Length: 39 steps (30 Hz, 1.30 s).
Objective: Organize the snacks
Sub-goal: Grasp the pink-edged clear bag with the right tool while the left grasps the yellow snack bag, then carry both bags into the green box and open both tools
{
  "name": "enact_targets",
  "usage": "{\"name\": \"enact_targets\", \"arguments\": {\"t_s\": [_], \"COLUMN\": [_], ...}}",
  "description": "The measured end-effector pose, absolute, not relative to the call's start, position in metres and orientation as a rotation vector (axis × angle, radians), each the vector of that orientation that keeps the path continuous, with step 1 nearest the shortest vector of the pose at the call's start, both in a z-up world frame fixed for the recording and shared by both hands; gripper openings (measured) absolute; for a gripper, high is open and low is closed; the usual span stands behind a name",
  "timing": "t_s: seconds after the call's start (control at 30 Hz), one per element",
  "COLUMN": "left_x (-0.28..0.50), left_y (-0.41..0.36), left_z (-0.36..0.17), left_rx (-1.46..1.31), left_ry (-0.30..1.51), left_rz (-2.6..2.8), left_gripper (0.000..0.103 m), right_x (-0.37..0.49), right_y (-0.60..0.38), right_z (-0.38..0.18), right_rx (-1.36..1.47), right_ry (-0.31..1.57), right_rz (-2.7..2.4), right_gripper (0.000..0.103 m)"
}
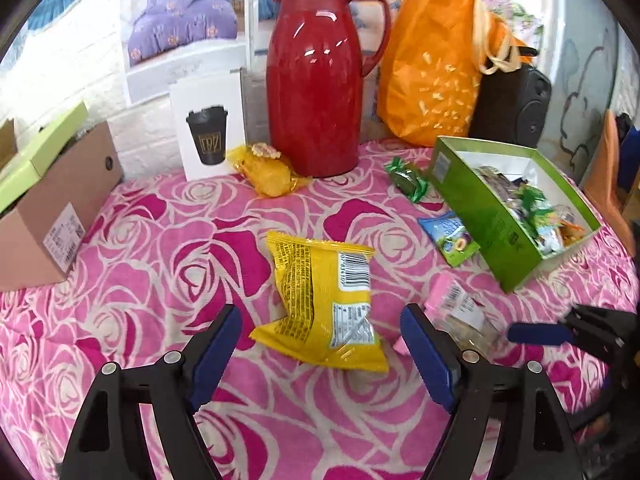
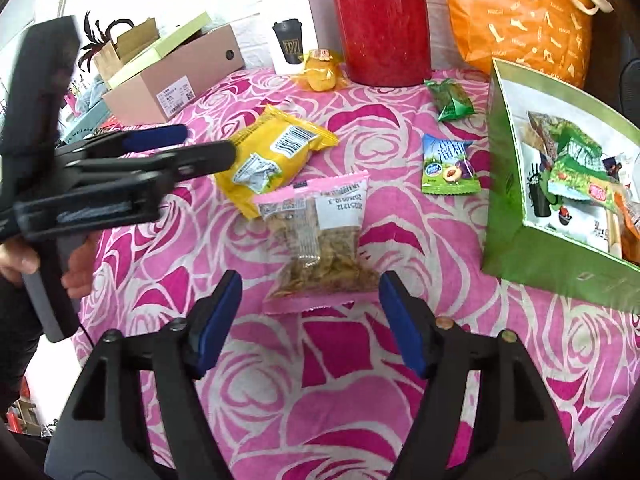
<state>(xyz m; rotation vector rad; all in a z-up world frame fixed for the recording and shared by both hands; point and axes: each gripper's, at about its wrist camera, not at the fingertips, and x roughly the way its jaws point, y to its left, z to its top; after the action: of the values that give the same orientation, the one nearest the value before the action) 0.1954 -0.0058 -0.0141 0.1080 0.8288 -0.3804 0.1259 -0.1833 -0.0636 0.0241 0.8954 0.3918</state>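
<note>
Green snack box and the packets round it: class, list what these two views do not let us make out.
- Green snack box: right wrist view, its far right side cut off by the picture edge.
- Pink-edged snack packet: left wrist view, blurred and partly behind the left claw.
- Yellow packet: both views show only its back; front unseen.
- Red jug: right wrist view, top cut off.

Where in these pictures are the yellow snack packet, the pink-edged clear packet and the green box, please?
yellow snack packet [image 1: 320, 300]: left wrist view, middle of its back.
pink-edged clear packet [image 2: 320, 248]: right wrist view, its clear middle.
green box [image 2: 532, 256]: right wrist view, its near outer wall.
</note>
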Motion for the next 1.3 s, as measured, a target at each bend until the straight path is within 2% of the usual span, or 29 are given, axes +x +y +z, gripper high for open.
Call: {"name": "enact_targets", "arguments": {"t_s": [0.27, 0.33, 0.37, 0.4, 0.43, 0.57, 0.73, 1.03, 1.3], "left_x": [0.234, 0.239, 0.240, 0.239, 0.238, 0.227, 0.212, 0.192, 0.205], "left_y": [-0.017, -0.020, -0.022, -0.022, -0.023, -0.028, -0.039, -0.099, -0.190], "left_z": [-0.051, -0.055, -0.057, -0.058, -0.058, -0.051, -0.021, 0.076, 0.084], "left_rx": [0.072, 0.075, 0.079, 0.075, 0.067, 0.112, 0.105, 0.100, 0.146], "left_ry": [0.945, 0.967, 0.969, 0.975, 0.976, 0.961, 0.898, 0.673, 0.669], "left_rz": [-0.337, -0.327, -0.318, -0.320, -0.339, -0.350, -0.388, -0.514, -0.620], "left_gripper": [0.083, 0.083, 0.081, 0.073, 0.058, 0.049, 0.047, 0.047, 0.047], "right_x": [0.158, 0.163, 0.163, 0.162, 0.159, 0.146, 0.128, 0.107, 0.122], "right_y": [-0.160, -0.159, -0.159, -0.161, -0.164, -0.173, -0.189, -0.279, -0.371], "right_z": [-0.077, -0.083, -0.085, -0.086, -0.085, -0.077, -0.051, 0.017, 0.010], "right_rx": [-0.014, -0.018, -0.027, -0.017, 0.001, 0.024, 0.067, 0.142, 0.226], "right_ry": [0.899, 0.907, 0.911, 0.912, 0.909, 0.887, 0.813, 0.597, 0.591], "right_rz": [0.359, 0.341, 0.322, 0.320, 0.328, 0.350, 0.357, 0.160, -0.055], "right_gripper": [0.071, 0.060, 0.044, 0.042, 0.041, 0.038, 0.038, 0.038, 0.038]}}
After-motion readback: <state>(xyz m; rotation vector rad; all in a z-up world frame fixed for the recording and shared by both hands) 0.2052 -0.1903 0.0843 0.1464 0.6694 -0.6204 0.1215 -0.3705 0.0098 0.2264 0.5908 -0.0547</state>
